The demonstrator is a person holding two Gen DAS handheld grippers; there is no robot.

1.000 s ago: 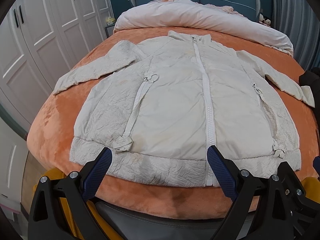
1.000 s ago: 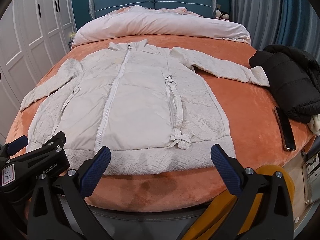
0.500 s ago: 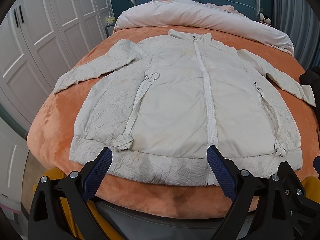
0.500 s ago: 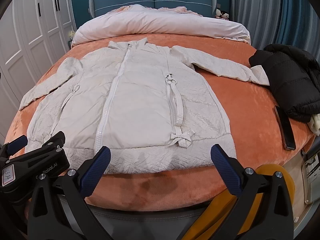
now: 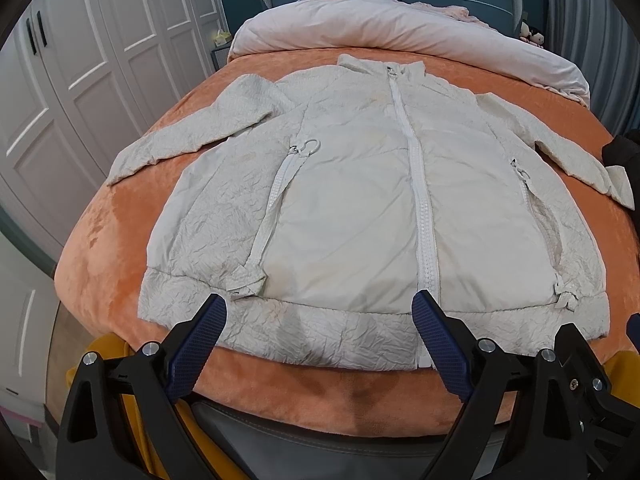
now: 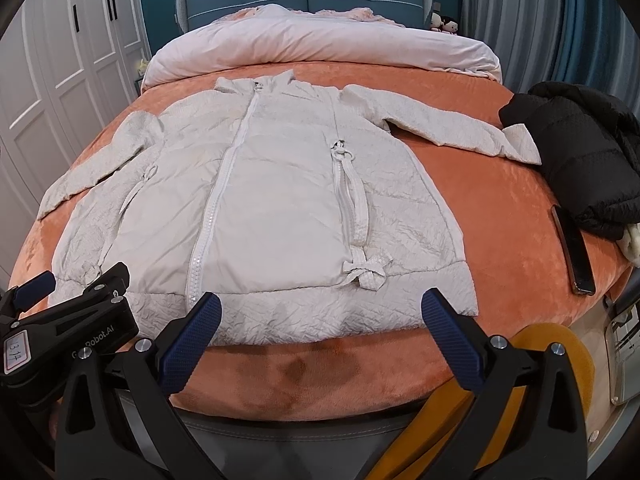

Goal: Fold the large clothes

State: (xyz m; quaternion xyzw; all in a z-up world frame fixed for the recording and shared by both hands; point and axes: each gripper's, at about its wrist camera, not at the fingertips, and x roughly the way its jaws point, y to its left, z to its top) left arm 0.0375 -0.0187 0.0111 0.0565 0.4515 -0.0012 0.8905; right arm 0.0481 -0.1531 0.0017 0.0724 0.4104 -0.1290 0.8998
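Left gripper (image 5: 318, 320) and right gripper (image 6: 320, 318): jaws wide apart, holding nothing, both level above the hem of the jacket (image 5: 360, 208), spread flat on the bed (image 6: 500, 208)

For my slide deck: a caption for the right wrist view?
Open right gripper above the hem of a flat cream jacket on an orange bedspread.

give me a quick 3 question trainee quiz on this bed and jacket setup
1. True or false: the white jacket lies zipped, sleeves spread, on the orange blanket.
2. What lies beside the black jacket? A) phone B) book C) remote
3. Fill in: both grippers' jaws are ____, holding nothing.

Key: 1 true. 2 A, the phone. 3 open: left gripper and right gripper hover over the hem.
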